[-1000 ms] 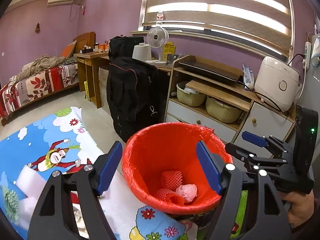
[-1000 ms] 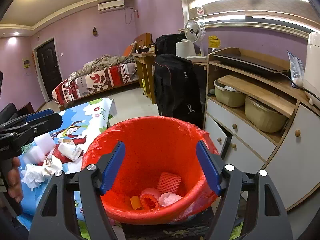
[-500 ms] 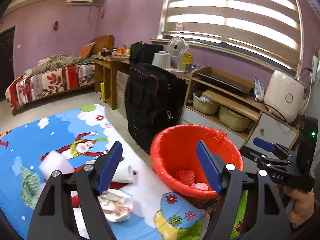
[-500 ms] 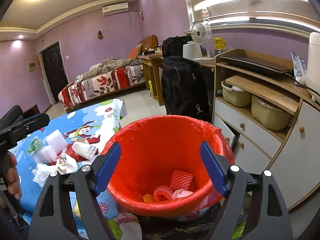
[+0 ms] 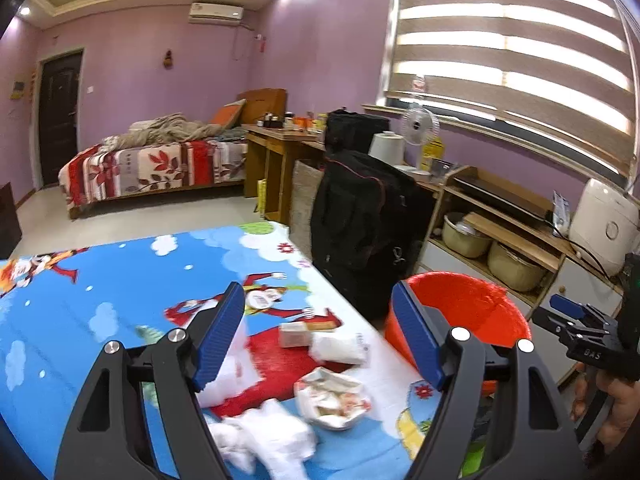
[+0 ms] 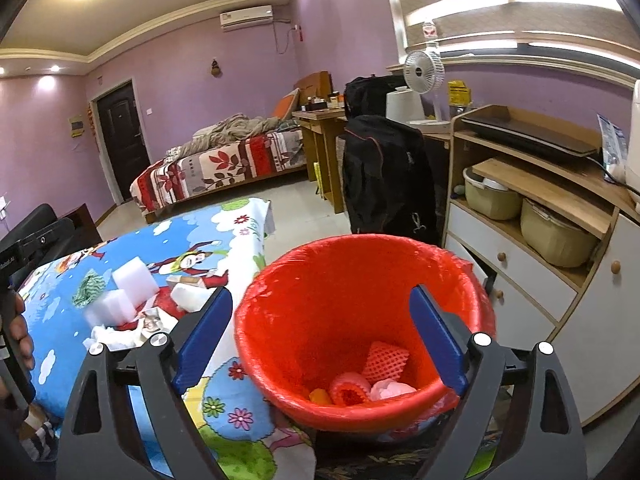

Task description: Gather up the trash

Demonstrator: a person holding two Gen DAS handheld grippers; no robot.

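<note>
Bin [image 6: 360, 280] holding four scraps, two foam blocks [image 6: 134, 282] on cloth [image 6: 60, 320]

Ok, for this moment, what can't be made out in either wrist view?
- Left wrist view: the white tissue wad on the cartoon tablecloth is motion-blurred, and the left gripper covers part of it.
- Left wrist view: the contents of the red trash bin are hidden by its rim.
- Right wrist view: the orange piece in the bin is too small to identify.
- Right wrist view: the left gripper is cut off at the left edge.
</note>
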